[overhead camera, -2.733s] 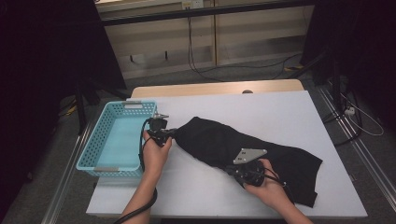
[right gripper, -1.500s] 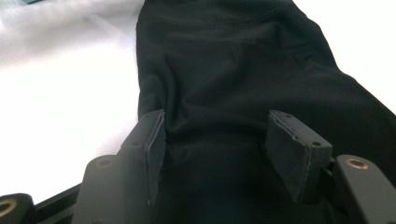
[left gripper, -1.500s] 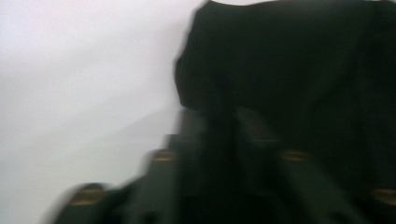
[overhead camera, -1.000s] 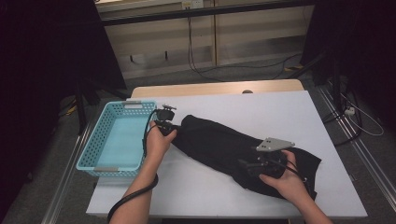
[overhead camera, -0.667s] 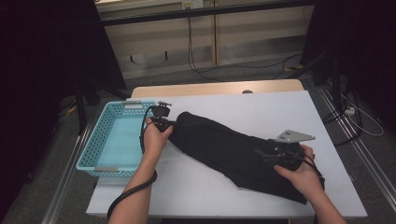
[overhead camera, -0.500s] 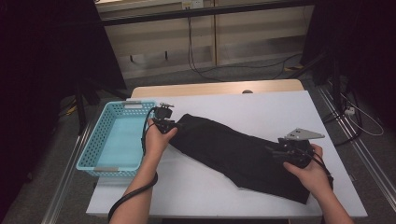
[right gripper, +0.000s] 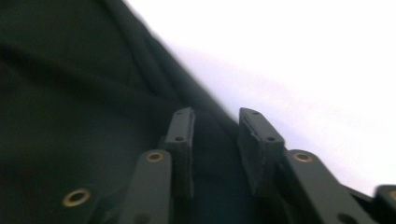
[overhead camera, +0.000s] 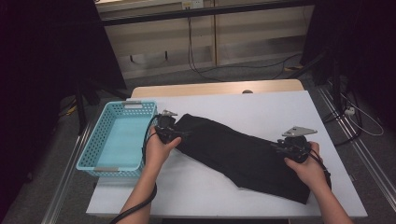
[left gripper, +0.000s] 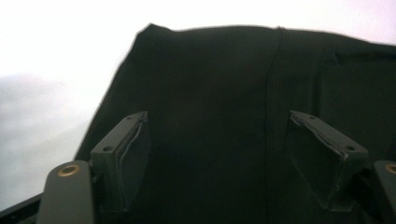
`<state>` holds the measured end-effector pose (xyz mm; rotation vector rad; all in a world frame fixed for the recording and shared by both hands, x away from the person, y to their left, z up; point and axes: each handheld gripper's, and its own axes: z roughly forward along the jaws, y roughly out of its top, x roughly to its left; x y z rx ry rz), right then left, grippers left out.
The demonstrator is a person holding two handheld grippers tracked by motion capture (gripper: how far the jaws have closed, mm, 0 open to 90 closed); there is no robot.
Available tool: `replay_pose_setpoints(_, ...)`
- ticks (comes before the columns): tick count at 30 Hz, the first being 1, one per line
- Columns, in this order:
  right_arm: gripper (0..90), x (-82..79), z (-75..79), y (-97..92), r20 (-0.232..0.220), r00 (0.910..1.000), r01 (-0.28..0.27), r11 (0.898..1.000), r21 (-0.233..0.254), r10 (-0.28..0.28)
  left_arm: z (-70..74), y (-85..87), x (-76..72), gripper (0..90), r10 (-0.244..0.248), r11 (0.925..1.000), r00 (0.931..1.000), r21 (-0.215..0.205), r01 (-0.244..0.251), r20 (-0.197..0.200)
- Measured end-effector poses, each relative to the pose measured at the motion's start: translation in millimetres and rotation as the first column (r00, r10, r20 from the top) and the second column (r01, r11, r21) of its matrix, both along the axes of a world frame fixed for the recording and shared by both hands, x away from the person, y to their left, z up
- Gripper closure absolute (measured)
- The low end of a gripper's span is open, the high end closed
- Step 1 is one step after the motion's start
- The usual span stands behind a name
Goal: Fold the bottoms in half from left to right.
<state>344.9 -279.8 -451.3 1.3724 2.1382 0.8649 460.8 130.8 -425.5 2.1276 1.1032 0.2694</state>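
1. Black garment, folded into a long band, lies slantwise on the white table, one end near the left edge and the other reaching toward the front right corner.
2. Beside the table's left edge stands a light blue basket, just beside the garment's near end.
3. Left gripper hovers at that left end; in the left gripper view its jaws have just been opening and stand spread wide, with cloth below them but nothing pinched.
4. Right gripper sits over the cloth's back edge near the right end; its jaws have just been closing and stand narrow but not yet pressed together, with the hem between them.
5. Risk, as I judge it: with one end freed, a pull from the right could drag the band askew or undo its fold.
6. Should the right jaws catch only the top layer, the lower layers may sag and spill open when lifted.
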Motion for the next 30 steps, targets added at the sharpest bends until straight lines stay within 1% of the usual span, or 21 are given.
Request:
replay_pose_setpoints(1, 87.5, -0.3, -2.4, -0.3, -0.012, 0.9992, -0.037, 0.999, 0.012, 0.037, -0.7, -0.1, -0.5, 23.1, 0.000, 1.0000, 1.0000, 0.005, 0.000, -0.002)
replay_pose_setpoints(3, 88.0, -0.6, -1.3, -0.3, -0.019, 0.9989, -0.044, 0.999, 0.011, 0.044, -0.7, 0.5, -1.6, 23.1, 0.000, 1.0000, 1.0000, 0.006, -0.001, 0.003)
replay_pose_setpoints(5, 88.3, -1.2, 1.8, -1.1, -0.004, 0.9997, -0.025, 0.999, -0.021, 0.025, -1.5, 0.2, -2.7, 22.9, -0.004, 1.0000, 1.0000, 0.007, 0.004, 0.003)
replay_pose_setpoints(6, 87.6, -1.3, 3.5, -3.2, 0.012, 0.9999, -0.006, 1.000, -0.029, 0.007, -1.9, -0.3, -3.2, 22.8, 0.000, 1.0000, 1.0000, 0.003, 0.000, 0.004)
replay_pose_setpoints(7, 84.1, -1.4, 4.2, -3.6, 0.012, 0.9999, -0.010, 1.000, -0.009, 0.010, -2.3, -0.6, -3.6, 22.8, -0.001, 1.0000, 1.0000, 0.003, 0.001, 0.003)
replay_pose_setpoints(8, 84.1, -1.4, 4.2, -3.6, 0.012, 0.9999, -0.010, 1.000, -0.009, 0.010, -2.5, -0.9, -3.8, 22.8, -0.002, 1.0000, 1.0000, 0.004, 0.002, 0.003)
replay_pose_setpoints(9, 76.0, -1.2, 5.2, -2.6, 0.021, 0.9997, -0.014, 1.000, -0.001, 0.014, -2.6, -1.2, -3.9, 22.7, -0.003, 1.0000, 1.0000, 0.000, 0.003, 0.004)
replay_pose_setpoints(10, 71.4, -0.5, 6.2, -0.1, 0.027, 0.9994, -0.020, 1.000, -0.001, 0.020, -2.5, -1.4, -4.1, 22.6, -0.003, 1.0000, 1.0000, 0.000, 0.003, 0.004)
replay_pose_setpoints(11, 71.0, 0.5, 7.2, 3.0, 0.035, 0.9988, -0.034, 0.999, 0.001, 0.034, -2.4, -1.4, -4.2, 22.5, -0.003, 1.0000, 1.0000, 0.002, 0.003, 0.002)
replay_pose_setpoints(13, 64.8, 4.7, 9.0, 11.0, 0.050, 0.9970, -0.060, 0.998, 0.011, 0.059, -2.0, -1.4, -4.6, 22.0, -0.009, 1.0000, 1.0000, 0.001, 0.009, 0.000)
replay_pose_setpoints(15, 64.8, 14.4, 9.8, 25.5, 0.053, 0.9949, -0.088, 0.995, 0.038, 0.086, -1.7, -0.8, -5.2, 21.0, -0.013, 0.9999, 0.9999, 0.002, 0.013, -0.001)
replay_pose_setpoints(16, 64.8, 14.4, 9.8, 25.5, 0.053, 0.9949, -0.088, 0.995, 0.038, 0.086, -1.6, -0.5, -5.7, 21.0, -0.014, 0.9999, 0.9999, -0.001, 0.014, -0.001)
replay_pose_setpoints(19, 65.2, 26.5, 7.6, 40.1, 0.052, 0.9925, -0.111, 0.994, 0.020, 0.110, -2.0, 0.4, -7.5, 20.5, -0.013, 0.9999, 0.9999, -0.001, 0.013, -0.001)
replay_pose_setpoints(20, 67.6, 34.7, 4.0, 46.8, 0.044, 0.9927, -0.113, 0.994, 0.006, 0.112, -2.1, 0.4, -8.2, 20.4, -0.017, 0.9999, 0.9998, 0.002, 0.017, -0.007)
replay_pose_setpoints(21, 67.6, 34.7, 4.0, 46.8, 0.044, 0.9927, -0.113, 0.994, 0.006, 0.112, -2.9, 0.0, -8.7, 20.4, -0.018, 0.9998, 0.9998, 0.004, 0.018, -0.004)
replay_pose_setpoints(22, 70.3, 40.5, -0.7, 51.6, 0.028, 0.9924, -0.120, 0.993, 0.006, 0.120, -3.4, -0.2, -9.0, 20.4, -0.017, 0.9998, 0.9998, 0.004, 0.017, -0.004)
replay_pose_setpoints(24, 79.0, 44.6, -3.6, 55.0, 0.025, 0.9894, -0.143, 0.989, 0.020, 0.143, -3.5, -0.1, -9.1, 20.3, -0.023, 0.9997, 0.9997, 0.010, 0.023, -0.008)
replay_pose_setpoints(25, 86.7, 45.8, -3.5, 56.7, 0.034, 0.9878, -0.153, 0.988, 0.015, 0.152, -3.7, -0.4, -9.2, 20.3, -0.020, 0.9998, 0.9998, 0.008, 0.020, -0.005)
replay_pose_setpoints(26, 90.0, 46.6, -2.3, 58.2, 0.035, 0.9855, -0.166, 0.986, 0.005, 0.166, -3.4, -0.5, -9.3, 20.3, -0.017, 0.9998, 0.9999, 0.007, 0.017, -0.003)
replay_pose_setpoints(28, 90.0, 49.1, 1.0, 60.9, 0.037, 0.9842, -0.172, 0.985, -0.019, 0.173, -2.2, -0.3, -9.6, 20.3, -0.016, 0.9999, 0.9999, 0.003, 0.016, -0.001)
replay_pose_setpoints(30, 90.0, 50.7, 3.0, 61.1, 0.038, 0.9855, -0.165, 0.986, -0.021, 0.166, -1.9, -0.5, -9.7, 20.3, -0.013, 0.9999, 0.9999, 0.003, 0.013, 0.002)
